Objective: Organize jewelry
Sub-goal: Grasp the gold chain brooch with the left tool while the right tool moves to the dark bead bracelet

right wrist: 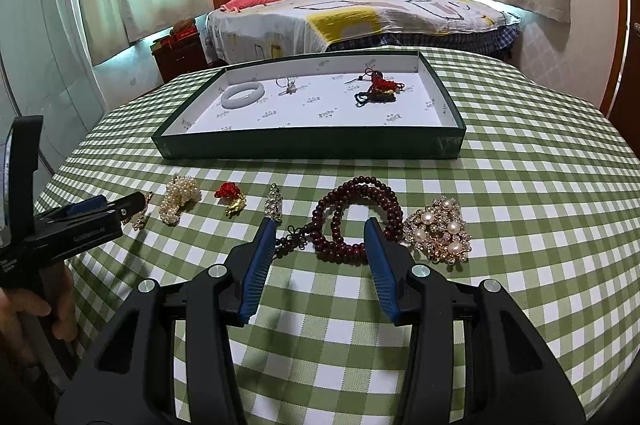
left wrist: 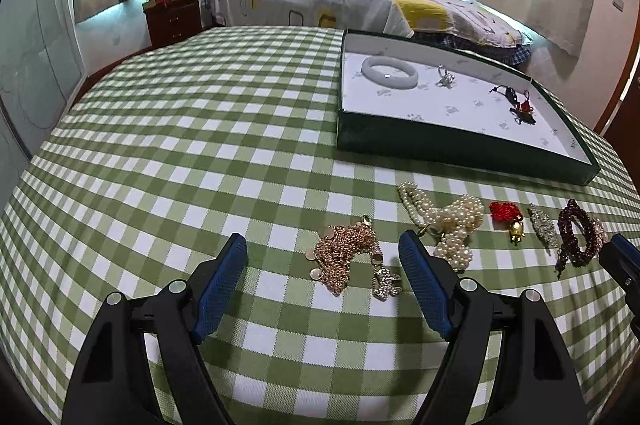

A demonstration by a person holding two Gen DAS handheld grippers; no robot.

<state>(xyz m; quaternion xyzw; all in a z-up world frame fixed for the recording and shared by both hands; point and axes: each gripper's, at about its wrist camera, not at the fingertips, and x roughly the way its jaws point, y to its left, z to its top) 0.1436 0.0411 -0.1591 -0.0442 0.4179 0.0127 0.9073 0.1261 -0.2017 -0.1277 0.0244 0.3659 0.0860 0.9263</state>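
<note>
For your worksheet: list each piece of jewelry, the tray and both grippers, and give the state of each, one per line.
Left gripper: open, gold chain between its fingers, unheld.
Right gripper: open, empty, at the bead bracelet.
Gold chain: heaped on the cloth.
Pearl strand: bunched on the cloth.
Dark red bead bracelet: coiled on the cloth.
Pearl brooch: flat on the cloth.
Green tray: open.
White bangle: flat in the tray.

Green-and-white checked tablecloth (left wrist: pixel 160 153), dark green tray (right wrist: pixel 312 145) with white lining, dark red beads (right wrist: pixel 352 209), gold chain (left wrist: pixel 344 253).
</note>
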